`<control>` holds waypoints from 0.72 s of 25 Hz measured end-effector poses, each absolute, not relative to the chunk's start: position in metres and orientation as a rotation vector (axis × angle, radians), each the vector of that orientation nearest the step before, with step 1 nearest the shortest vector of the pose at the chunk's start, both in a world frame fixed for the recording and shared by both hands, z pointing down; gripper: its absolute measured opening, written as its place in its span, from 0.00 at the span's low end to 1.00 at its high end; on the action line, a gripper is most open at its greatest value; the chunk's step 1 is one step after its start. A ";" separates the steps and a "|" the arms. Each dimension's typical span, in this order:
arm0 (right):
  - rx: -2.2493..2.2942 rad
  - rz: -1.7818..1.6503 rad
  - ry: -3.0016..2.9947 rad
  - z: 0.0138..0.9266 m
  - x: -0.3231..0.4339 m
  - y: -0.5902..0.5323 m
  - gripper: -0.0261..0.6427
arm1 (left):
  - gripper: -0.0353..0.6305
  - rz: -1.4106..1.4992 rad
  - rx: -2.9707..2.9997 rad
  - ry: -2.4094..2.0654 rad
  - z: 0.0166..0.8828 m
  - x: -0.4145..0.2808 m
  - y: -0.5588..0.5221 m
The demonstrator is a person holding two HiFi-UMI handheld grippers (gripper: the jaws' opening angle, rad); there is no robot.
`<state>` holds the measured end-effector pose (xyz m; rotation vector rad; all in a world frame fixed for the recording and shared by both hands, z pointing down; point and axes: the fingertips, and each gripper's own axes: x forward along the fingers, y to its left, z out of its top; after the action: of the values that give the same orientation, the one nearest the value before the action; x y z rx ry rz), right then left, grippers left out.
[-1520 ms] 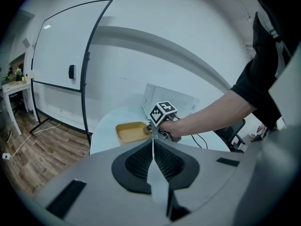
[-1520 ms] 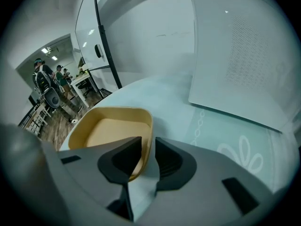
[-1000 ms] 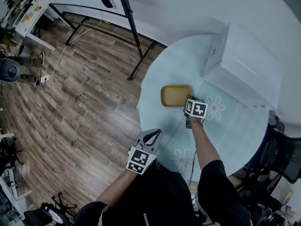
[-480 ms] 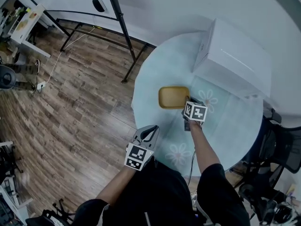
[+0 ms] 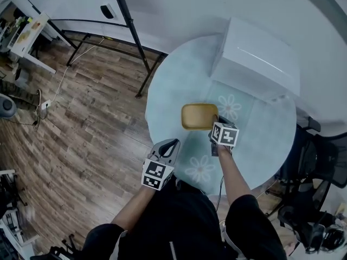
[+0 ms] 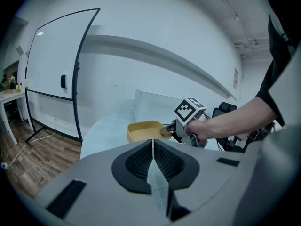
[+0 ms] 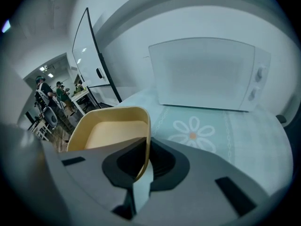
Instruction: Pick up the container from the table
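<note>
A wood-plank floor (image 5: 81, 123) is filling the nine o'clock side of the head view. A small white desk (image 5: 30, 23) is standing at ten o'clock, and a black-framed whiteboard stand (image 5: 127, 20) is rising at eleven against the white wall.

The left gripper (image 5: 169, 145) is hovering over the seven o'clock edge of the round table (image 5: 168, 91). Its jaws are pressing flat together with nothing between them.

The table is wearing a pale teal cloth printed with white daisies (image 5: 199, 169).

The yellow container (image 5: 199, 116) is sitting open side up and empty near the table's centre. The right gripper (image 5: 216, 124) is pointing at it from five o'clock. Its jaws are pinching the container's wall at the three o'clock rim, one jaw inside the wall and one outside. Whether the container's base is touching the cloth, I cannot tell.

A white microwave (image 5: 255, 58) is standing on the table at one o'clock, well apart from the container, with its door facing the centre.

Beyond the table's four o'clock edge a dark office chair (image 5: 320, 156) is standing on the floor.

In the right gripper view, a few people (image 7: 49, 95) are standing far back in the room at nine o'clock.
</note>
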<state>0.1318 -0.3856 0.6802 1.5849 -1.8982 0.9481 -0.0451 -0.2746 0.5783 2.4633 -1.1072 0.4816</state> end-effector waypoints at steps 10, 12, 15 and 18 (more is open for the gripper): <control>1.621 0.906 -1.985 0.636 0.163 -0.323 0.08 | 0.09 0.470 2.508 -1.154 0.561 -0.022 -0.257; 1.627 0.907 -1.995 0.632 0.167 -0.310 0.08 | 0.09 0.469 2.511 -1.166 0.558 -0.021 -0.252; 1.630 0.903 -1.994 0.631 0.174 -0.288 0.08 | 0.09 0.464 2.512 -1.178 0.555 -0.020 -0.243; 1.626 0.912 -1.977 0.638 0.184 -0.265 0.08 | 0.09 0.464 2.512 -1.181 0.554 -0.015 -0.231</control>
<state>0.1842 -0.2647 0.6376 1.6257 -1.9773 0.9123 -0.0148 -0.2314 0.5540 2.5123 -1.1812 0.4637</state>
